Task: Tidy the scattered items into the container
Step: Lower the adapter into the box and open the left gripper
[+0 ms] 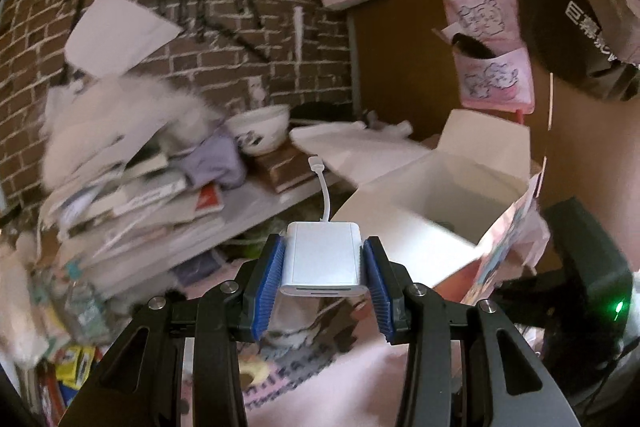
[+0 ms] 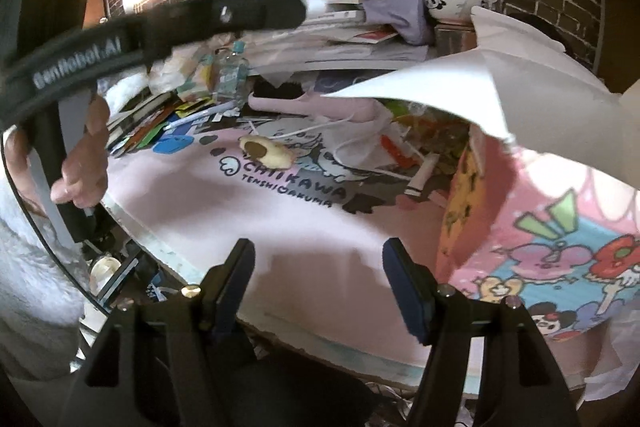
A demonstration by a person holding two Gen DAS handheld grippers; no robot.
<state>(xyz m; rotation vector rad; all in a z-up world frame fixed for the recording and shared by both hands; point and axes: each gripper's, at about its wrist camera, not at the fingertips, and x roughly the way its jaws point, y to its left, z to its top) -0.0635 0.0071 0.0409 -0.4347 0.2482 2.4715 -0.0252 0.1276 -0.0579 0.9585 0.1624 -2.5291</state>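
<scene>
L wrist view only: left gripper (image 1: 324,269) clamps white adapter (image 1: 323,255) at lower centre, open box (image 1: 460,183) to its right. R wrist view: right gripper (image 2: 318,281) wide open, holding nothing, above pink mat (image 2: 248,219); plush toy (image 2: 264,150) at frame centre.

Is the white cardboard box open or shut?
Open: the white cardboard box has raised flaps and its inside walls show beyond the left gripper.

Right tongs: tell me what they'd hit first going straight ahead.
Likely the pink printed mat just ahead of the open, empty right tongs; farther along lies the small cream-and-brown plush piece. Depth is unclear in this fisheye view.
</scene>
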